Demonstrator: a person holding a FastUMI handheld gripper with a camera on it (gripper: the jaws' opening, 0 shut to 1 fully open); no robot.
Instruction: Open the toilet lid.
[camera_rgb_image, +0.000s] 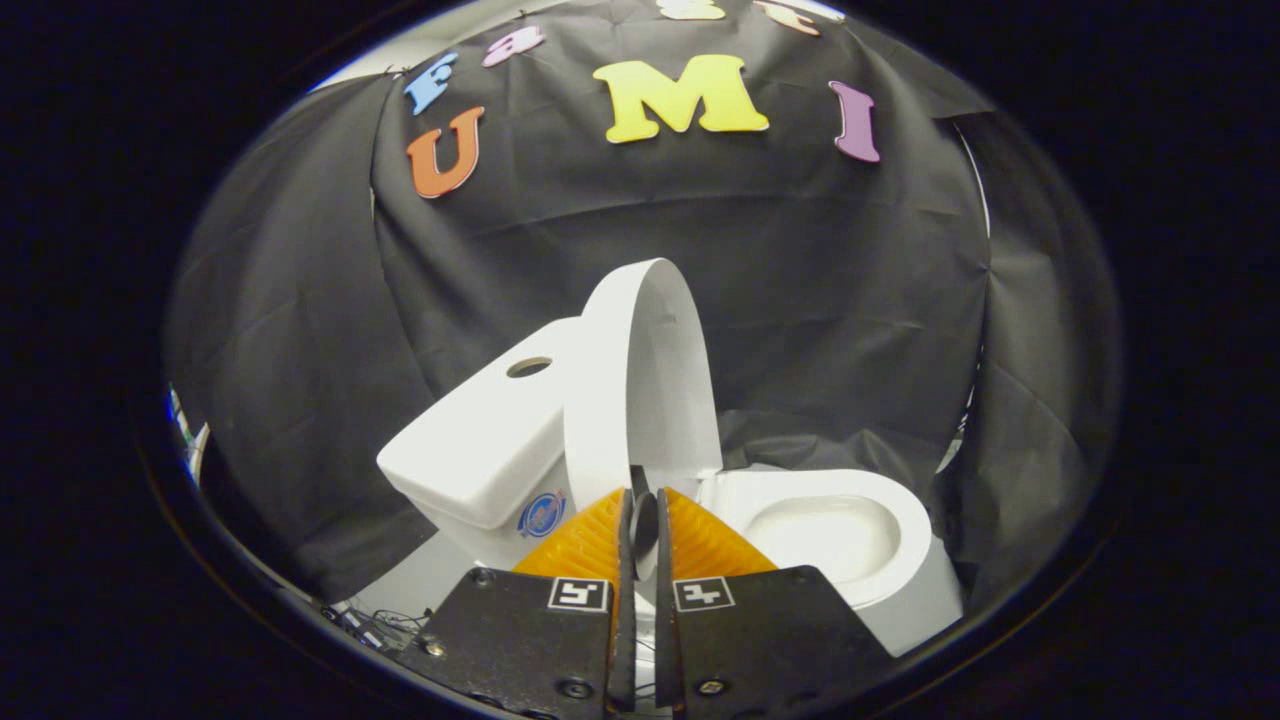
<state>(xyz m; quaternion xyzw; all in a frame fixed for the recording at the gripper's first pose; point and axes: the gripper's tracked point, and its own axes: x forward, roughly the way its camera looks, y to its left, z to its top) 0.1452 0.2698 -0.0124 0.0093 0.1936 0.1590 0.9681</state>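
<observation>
Toilet lid (640, 385) upright against tank (480, 440); my gripper (643, 500) jaws nearly closed, holding nothing. Lifting looks done; next, back away.

**A:** what's the booth actually like past the gripper (643, 492)? (fingers pressed nearly together btw)

**B:** wrinkly black cloth (850, 300) straight ahead, and it wraps round both sides. There's a thin bright seam (975, 170) in it up and to the right.

**A:** floor?

**B:** pale patch of floor (420, 585) just left of the fingers, with some loose cables (375, 622) lying on it.
</observation>
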